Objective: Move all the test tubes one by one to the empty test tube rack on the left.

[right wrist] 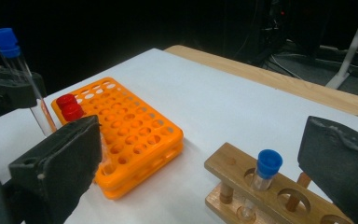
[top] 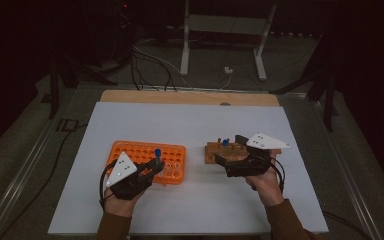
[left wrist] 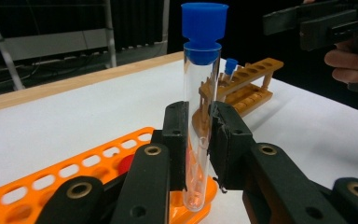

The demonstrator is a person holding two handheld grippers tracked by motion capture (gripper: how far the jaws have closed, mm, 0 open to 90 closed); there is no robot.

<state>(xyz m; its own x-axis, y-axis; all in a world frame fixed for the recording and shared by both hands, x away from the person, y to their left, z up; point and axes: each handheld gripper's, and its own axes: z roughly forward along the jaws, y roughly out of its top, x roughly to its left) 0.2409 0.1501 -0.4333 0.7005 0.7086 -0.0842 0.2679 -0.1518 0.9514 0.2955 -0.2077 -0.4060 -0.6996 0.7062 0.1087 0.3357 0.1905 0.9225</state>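
My left gripper (left wrist: 198,122) is shut on a clear test tube with a blue cap (left wrist: 204,28). It holds the tube upright over the near right corner of the orange rack (left wrist: 98,156). From above, that gripper (top: 153,166) and the tube's cap (top: 157,151) sit at the rack's (top: 135,150) front edge. Two red-capped tubes (right wrist: 70,107) stand in the orange rack. My right gripper (right wrist: 205,158) is open, its wide jaws flanking the wooden rack (right wrist: 228,165). A blue-capped tube (right wrist: 266,168) stands in that wooden rack (top: 215,149).
Both racks rest on a white table top (top: 195,200) with a wooden strip (top: 190,97) along its far edge. Beyond it lie floor cables (top: 150,65) and a white stand's legs (top: 185,50). White surface lies open between the racks and near the front edge.
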